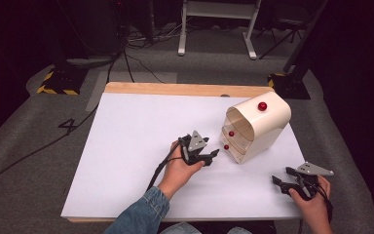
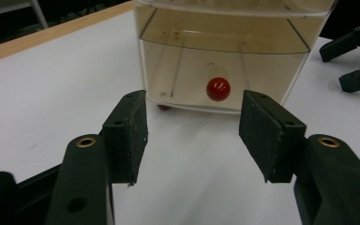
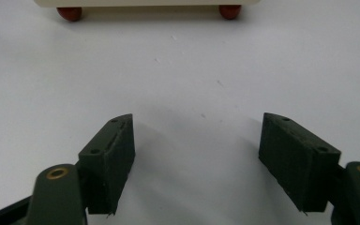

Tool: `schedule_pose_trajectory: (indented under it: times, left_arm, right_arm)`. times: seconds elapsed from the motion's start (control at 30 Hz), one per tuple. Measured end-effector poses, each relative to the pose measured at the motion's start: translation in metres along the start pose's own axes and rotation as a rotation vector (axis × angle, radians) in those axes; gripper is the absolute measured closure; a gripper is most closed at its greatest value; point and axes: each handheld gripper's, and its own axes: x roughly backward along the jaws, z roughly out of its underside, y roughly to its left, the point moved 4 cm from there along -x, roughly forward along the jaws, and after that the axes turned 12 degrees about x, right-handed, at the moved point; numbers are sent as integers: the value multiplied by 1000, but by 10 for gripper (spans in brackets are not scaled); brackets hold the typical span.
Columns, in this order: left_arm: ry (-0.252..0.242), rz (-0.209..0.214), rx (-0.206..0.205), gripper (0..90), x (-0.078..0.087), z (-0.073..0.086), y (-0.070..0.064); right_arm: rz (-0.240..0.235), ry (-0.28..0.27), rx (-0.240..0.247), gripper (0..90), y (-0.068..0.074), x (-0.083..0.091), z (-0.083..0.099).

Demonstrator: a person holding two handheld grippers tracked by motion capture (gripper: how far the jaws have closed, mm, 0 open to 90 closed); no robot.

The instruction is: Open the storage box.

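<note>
Table (image 1: 126,146): white board, lying bare.
Left gripper (image 2: 192,126): jaws apart, lining up on the drawer knob (image 2: 218,89); judged best centred before closing.
Right gripper (image 3: 197,154): jaws apart, idling near the cabinet (image 1: 258,129).

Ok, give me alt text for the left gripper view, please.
The left gripper, jaws open, points at the red knob of the bottom drawer in a small cream drawer box on a white table. The other gripper's black jaws show at upper right.
</note>
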Motion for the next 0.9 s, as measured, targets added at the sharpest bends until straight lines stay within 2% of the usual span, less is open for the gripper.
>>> schedule_pose_trajectory:
  times: [0.27, 0.47, 0.57, 0.6, 0.77, 0.9]
  left_arm:
    - [-19, 34, 1, 523, -28, 3, -10]
    - [-35, 59, 32, 553, -42, 7, -13]
    - [-23, 48, 28, 579, -44, 7, -14]
    - [-22, 48, 28, 626, -45, 7, -14]
    - [-12, 43, 33, 728, -46, 6, -14]
    - [-11, 45, 30, 734, -46, 6, -14]
  right_arm:
    - [-1, 0, -1, 273, 0, 0, 0]
    - [-2, -1, -1, 273, 0, 0, 0]
    - [-2, 0, -1, 273, 0, 0, 0]
    - [-3, -1, -2, 273, 0, 0, 0]
    - [-3, 0, -2, 273, 0, 0, 0]
    - [-1, 0, -1, 273, 0, 0, 0]
